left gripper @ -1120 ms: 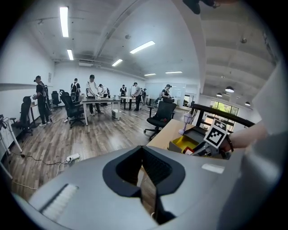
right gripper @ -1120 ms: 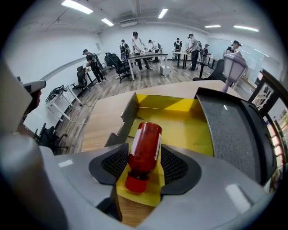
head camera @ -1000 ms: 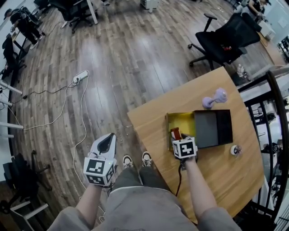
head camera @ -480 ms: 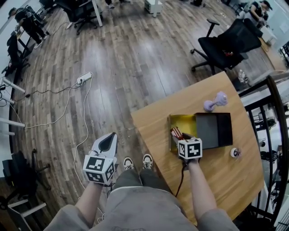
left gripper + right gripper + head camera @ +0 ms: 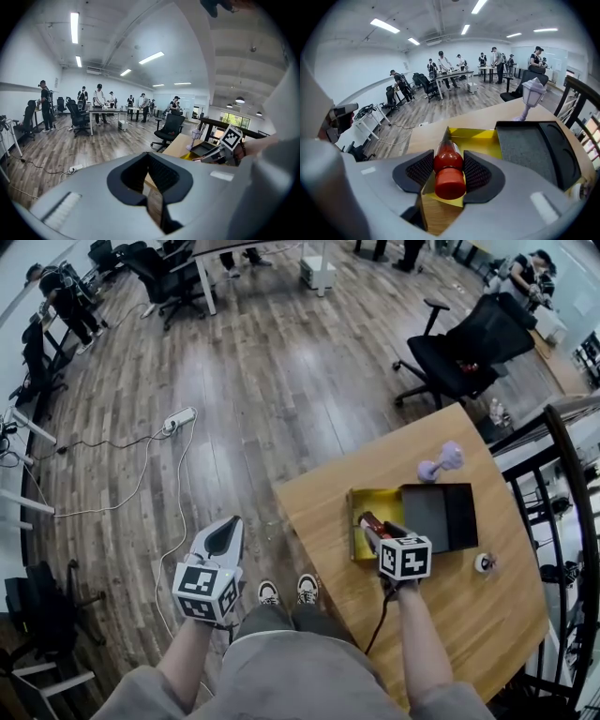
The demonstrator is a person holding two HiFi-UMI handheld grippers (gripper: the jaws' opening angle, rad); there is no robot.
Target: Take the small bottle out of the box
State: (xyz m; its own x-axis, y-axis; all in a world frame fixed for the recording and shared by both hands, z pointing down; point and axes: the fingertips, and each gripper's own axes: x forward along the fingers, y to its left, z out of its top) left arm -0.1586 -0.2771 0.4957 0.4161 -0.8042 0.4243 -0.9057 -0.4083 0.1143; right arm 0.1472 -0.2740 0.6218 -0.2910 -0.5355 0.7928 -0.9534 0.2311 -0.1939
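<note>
We clamp bottle (image 5: 448, 161) in right gripper (image 5: 449, 172) at box's (image 5: 483, 140) 7 o'clock corner for lift-out; left gripper (image 5: 151, 185) closed, idle.

Bright, even office light, with heavy fisheye all round.

Ceiling strip lights (image 5: 72, 28) blaze white in both gripper views. Daylight glows at the far windows (image 5: 233, 119), and in the head view the wooden floor (image 5: 281, 352) throws back pale glare. Shadows under the black chair (image 5: 459, 343) stay soft. Each gripper view sits in a black ring, with straight lines bowing towards the edges. Up close, the left gripper (image 5: 148, 161) goes grey and soft. The small bottle (image 5: 448, 161) in the right gripper (image 5: 449, 171) is a touch blurred at its red cap, while the room behind reads sharp.
</note>
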